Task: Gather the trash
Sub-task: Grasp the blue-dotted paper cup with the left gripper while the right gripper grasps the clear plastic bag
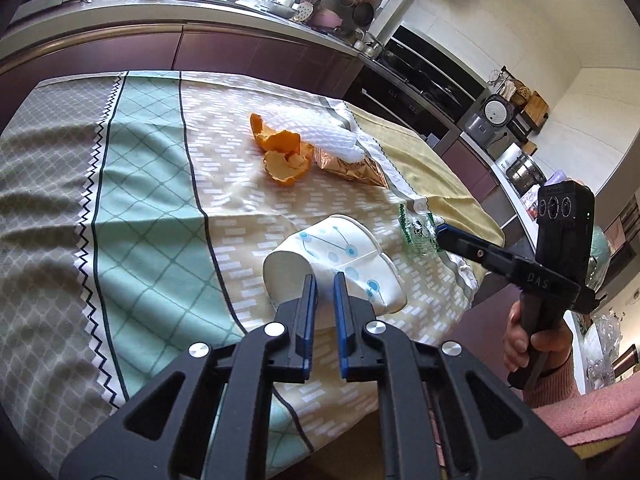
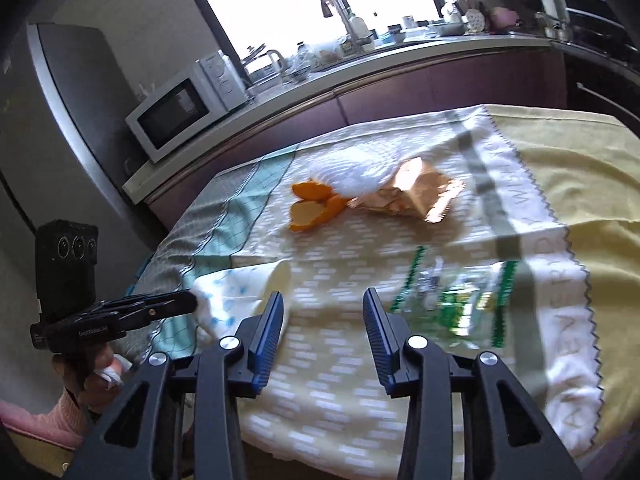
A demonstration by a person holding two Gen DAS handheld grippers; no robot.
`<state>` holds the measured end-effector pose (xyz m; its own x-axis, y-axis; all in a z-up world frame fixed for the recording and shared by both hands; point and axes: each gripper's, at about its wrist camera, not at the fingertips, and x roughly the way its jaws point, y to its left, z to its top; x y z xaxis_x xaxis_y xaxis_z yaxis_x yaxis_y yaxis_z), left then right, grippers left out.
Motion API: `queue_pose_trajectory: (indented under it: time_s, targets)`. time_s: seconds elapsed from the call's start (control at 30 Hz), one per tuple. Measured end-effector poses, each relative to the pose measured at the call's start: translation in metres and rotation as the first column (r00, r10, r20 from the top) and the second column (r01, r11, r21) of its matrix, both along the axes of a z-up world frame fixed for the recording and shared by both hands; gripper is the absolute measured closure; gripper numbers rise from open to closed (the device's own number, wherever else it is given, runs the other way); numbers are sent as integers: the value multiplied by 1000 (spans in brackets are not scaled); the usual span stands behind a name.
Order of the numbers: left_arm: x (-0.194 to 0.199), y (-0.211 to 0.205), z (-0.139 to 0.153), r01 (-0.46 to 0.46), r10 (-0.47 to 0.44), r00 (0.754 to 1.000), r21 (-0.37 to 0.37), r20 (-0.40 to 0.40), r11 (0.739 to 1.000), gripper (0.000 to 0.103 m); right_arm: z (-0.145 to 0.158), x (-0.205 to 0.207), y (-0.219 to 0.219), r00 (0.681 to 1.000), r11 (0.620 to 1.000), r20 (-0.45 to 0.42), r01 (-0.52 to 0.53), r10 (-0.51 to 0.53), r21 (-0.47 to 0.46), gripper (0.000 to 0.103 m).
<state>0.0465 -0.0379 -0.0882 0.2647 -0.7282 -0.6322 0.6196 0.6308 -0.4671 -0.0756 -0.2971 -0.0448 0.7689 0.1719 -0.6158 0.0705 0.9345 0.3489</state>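
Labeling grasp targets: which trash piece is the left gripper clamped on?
The crushed white paper cup with blue dots; left gripper jaws pinch its wall. Orange peel, gold wrapper, green-printed clear wrapper lie untouched.

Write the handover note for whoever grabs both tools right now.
Left tool: shut on the paper cup, crushed and lying on its side at the near table edge.
Right tool: open, holding nothing, near the clear green-printed wrapper.
Mid-table pile: orange peel, white foam net, gold wrapper.
Done: nothing visibly binned. Left: everything; no bin in view.
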Motion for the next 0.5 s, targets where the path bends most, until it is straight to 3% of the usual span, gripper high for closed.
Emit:
queue_pose_trajectory:
  time_s: [0.13, 0.17, 0.33, 0.43, 0.5]
  targets:
    - [-1, 1, 0, 4, -4, 1000, 5, 9, 1000, 92, -11, -5, -35, 992, 993, -41, 120, -119, 12, 45]
    - [-2, -1, 0, -1, 1, 1000, 13, 14, 1000, 86, -17, -3, -41, 990, 991, -55, 129, -127, 31, 43]
    - [-7, -12, -2, 2, -5, 999, 63, 35, 998, 78, -39, 14, -44, 986, 990, -100, 135, -129, 49, 43]
    - [-8, -13, -3, 1, -4, 999, 69, 41, 998, 81, -44, 18, -41, 986, 990, -108, 136, -130, 44, 52]
    - [-9, -13, 0, 4, -6, 999, 60, 42, 998, 87, -44, 18, -41, 987, 990, -107, 128, -121, 58, 69]
